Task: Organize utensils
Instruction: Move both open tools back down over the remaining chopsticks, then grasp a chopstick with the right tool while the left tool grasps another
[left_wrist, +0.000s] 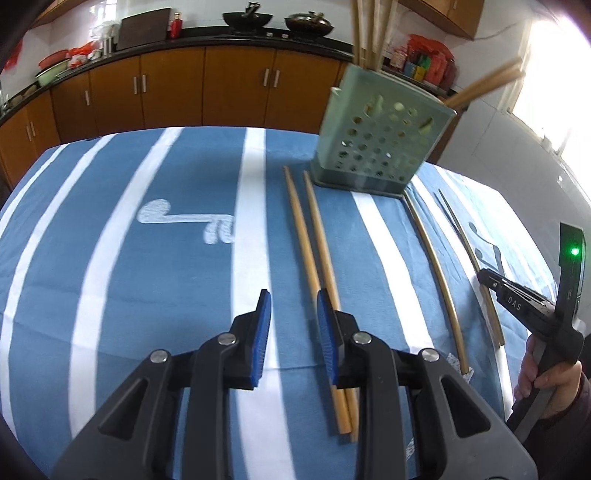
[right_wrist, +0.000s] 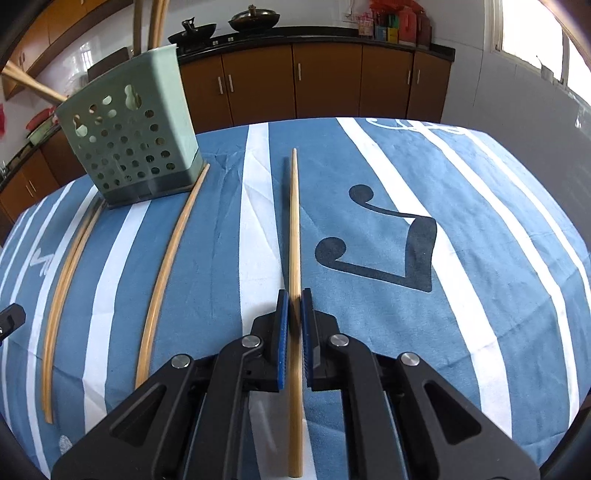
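1. On the table, a blue cloth with white stripes (right_wrist: 388, 177) covers the whole top; brown kitchen cabinets (left_wrist: 207, 88) run behind it.
2. Green perforated holder (right_wrist: 129, 144) stands upright on the cloth near the far edge. Several chopsticks already stand in it, their ends rising above the rim.
3. Right gripper (right_wrist: 294, 299): jaws closed on a single wooden chopstick (right_wrist: 294, 221), blue pads pressing it from both sides. The stick runs straight ahead between the fingers, thin tip pointing away, a dark shadow beside it on the cloth.
4. Left gripper (left_wrist: 294, 306): jaws part-way apart, nothing between the pads. It hangs over the cloth; its right finger overlaps a pair of chopsticks (left_wrist: 314, 251) lying side by side, their tips toward the holder's base. Contact: cannot tell.
5. Another loose chopstick (right_wrist: 166, 266) lies between that pair and the held one, its far tip touching the holder's base corner.
6. A hand (left_wrist: 546, 380) grips the right tool's handle, seen at the edge of the left camera's view.
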